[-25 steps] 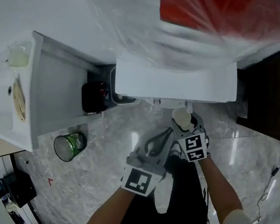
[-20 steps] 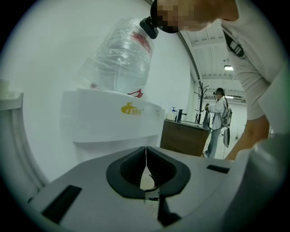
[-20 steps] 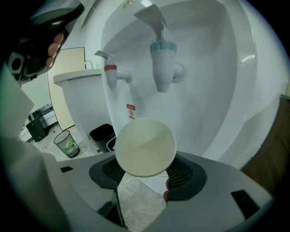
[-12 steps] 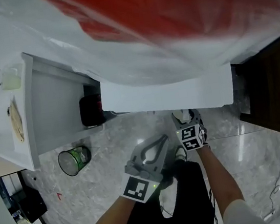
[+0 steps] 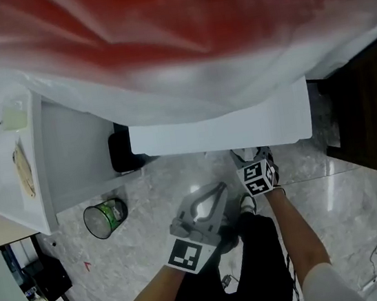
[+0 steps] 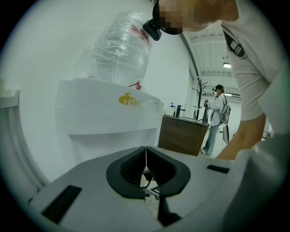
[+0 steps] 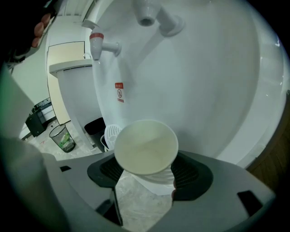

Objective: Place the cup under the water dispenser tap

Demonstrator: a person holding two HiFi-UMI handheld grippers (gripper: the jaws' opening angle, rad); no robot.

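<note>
A white paper cup (image 7: 146, 147) sits tilted between the pads of my right gripper (image 7: 147, 174), held in the air close to the white water dispenser (image 7: 195, 86). The jaws are opening, with the cup still gripped. A red tap (image 7: 100, 44) is up to the left and two white taps (image 7: 147, 13) stand above the cup. In the head view the right gripper (image 5: 249, 157) reaches under the dispenser's top (image 5: 221, 131), which hides most of the cup. My left gripper (image 5: 212, 195) hangs shut and empty beside it, its jaws meeting (image 6: 146, 165).
A white drip grille (image 7: 111, 135) lies left of the cup. A mesh waste bin (image 5: 104, 218) and a black bin (image 5: 120, 152) stand on the marble floor by a white cabinet (image 5: 10, 171). A dark wooden cabinet (image 5: 371, 113) is right. A person (image 6: 216, 118) stands far off.
My right gripper has sunk and gone further under the dispenser's top with the cup, which is now mostly hidden in the head view. The left gripper has hardly moved.
</note>
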